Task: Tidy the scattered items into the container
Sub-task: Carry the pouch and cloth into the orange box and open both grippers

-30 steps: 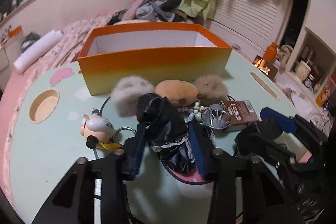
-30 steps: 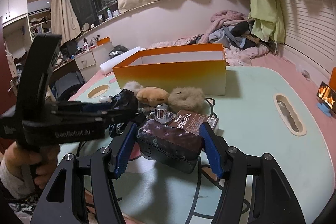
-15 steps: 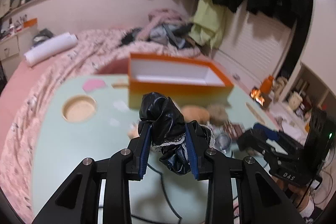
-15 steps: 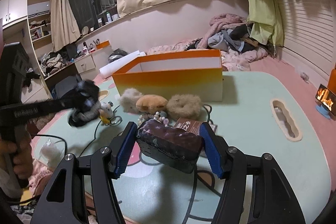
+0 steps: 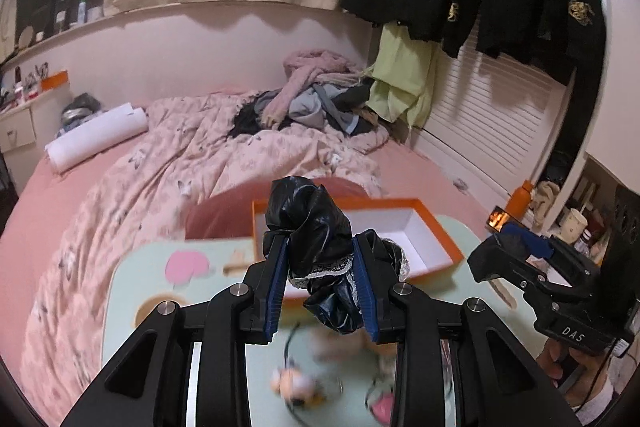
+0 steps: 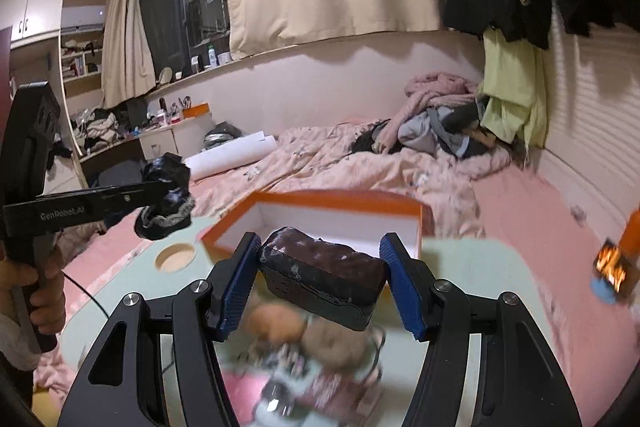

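Black cloth (image 5: 316,239) is filling my left hand-held gripper (image 5: 320,287); my right hand-held gripper (image 6: 320,279) is clamping a dark case (image 6: 324,279) above the box (image 6: 336,219).

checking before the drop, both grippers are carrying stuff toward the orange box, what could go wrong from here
1. The black lace-trimmed bundle in the left gripper is floppy, with folds hanging below the fingers; it may snag on the orange box rim or drape over it.
2. The dark case in the right gripper is held tilted, so it could slip or land on edge.
3. Both grippers converge on one narrow box and could collide.
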### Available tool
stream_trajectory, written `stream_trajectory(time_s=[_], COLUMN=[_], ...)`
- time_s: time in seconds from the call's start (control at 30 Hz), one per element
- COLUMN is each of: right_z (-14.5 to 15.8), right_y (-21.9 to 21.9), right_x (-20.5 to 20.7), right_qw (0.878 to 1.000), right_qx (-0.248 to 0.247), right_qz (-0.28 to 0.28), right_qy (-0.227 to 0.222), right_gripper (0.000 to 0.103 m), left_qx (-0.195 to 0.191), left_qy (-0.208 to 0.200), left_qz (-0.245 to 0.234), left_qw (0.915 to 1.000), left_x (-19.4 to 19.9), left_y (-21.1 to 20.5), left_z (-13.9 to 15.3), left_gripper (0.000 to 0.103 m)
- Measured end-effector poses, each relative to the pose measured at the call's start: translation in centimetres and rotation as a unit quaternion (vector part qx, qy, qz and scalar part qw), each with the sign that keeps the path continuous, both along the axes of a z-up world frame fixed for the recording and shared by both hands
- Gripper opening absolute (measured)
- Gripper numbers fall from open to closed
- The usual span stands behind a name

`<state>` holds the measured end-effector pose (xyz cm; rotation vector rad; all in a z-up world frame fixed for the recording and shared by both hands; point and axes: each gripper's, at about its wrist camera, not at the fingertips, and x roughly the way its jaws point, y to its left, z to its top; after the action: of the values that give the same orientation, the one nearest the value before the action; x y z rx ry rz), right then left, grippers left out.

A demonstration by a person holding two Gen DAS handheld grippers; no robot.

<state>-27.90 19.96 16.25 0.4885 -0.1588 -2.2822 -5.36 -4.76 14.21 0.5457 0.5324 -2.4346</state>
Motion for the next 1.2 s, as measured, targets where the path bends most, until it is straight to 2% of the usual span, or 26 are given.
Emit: stream_trajectory(time_s=[0.13, 0.2, 0.3, 0.43, 0.57, 0.6, 0.67, 0.73, 0.83, 0.97, 1.13, 1.2], right_z=[0.7, 0.1, -1.3, -3.2, -4.0, -4.1, -4.3, -4.3, -3.9, -3.4, -2.6, -2.5], right_y=[-2.3, -3.4, -4.9, -6.2, -7.5, -8.0, -8.6, -8.9, -8.7, -7.0, -4.6, -3.9], right_x=[-4.0, -6.0, -8.5, -10.5, -11.2, -11.3, -11.7, -12.2, -12.6, -12.0, -10.4, -9.9], right_qw=[0.999, 0.998, 0.995, 0.988, 0.987, 0.986, 0.986, 0.985, 0.984, 0.986, 0.989, 0.989], right_qx=[0.017, 0.025, 0.032, 0.030, 0.047, 0.056, 0.063, 0.067, 0.064, 0.038, 0.022, 0.019], right_qz=[0.006, 0.004, 0.014, 0.020, 0.017, 0.014, 0.007, -0.001, -0.014, -0.022, -0.026, -0.031], right_qy=[-0.026, -0.050, -0.093, -0.148, -0.156, -0.154, -0.155, -0.158, -0.163, -0.164, -0.146, -0.140], right_gripper=[0.062, 0.062, 0.062, 0.062, 0.062, 0.063, 0.062, 0.063, 0.069, 0.070, 0.070, 0.070], left_qx=[0.007, 0.029, 0.058, 0.055, 0.057, 0.056, 0.064, 0.073, 0.078, 0.056, -0.017, -0.015], left_qy=[-0.031, -0.058, -0.074, -0.101, -0.117, -0.122, -0.121, -0.108, -0.100, -0.125, -0.198, -0.193], left_qz=[-0.010, -0.015, -0.028, -0.018, -0.011, -0.002, 0.007, 0.005, -0.002, -0.021, -0.017, -0.013], left_qw=[0.9994, 0.9978, 0.9952, 0.9933, 0.9914, 0.9910, 0.9905, 0.9915, 0.9919, 0.9904, 0.9798, 0.9810], left_x=[-3.9, -6.0, -7.8, -9.1, -10.1, -10.3, -10.3, -9.9, -9.2, -9.2, -9.9, -9.2], left_y=[-2.6, -3.8, -4.7, -5.0, -5.8, -6.1, -6.8, -7.1, -6.7, -5.7, -4.2, -4.5], left_z=[-0.7, -2.3, -4.2, -5.5, -6.2, -6.3, -6.6, -6.6, -6.5, -6.7, -7.5, -7.5], left_gripper=[0.031, 0.031, 0.031, 0.031, 0.033, 0.036, 0.051, 0.062, 0.066, 0.067, 0.074, 0.073])
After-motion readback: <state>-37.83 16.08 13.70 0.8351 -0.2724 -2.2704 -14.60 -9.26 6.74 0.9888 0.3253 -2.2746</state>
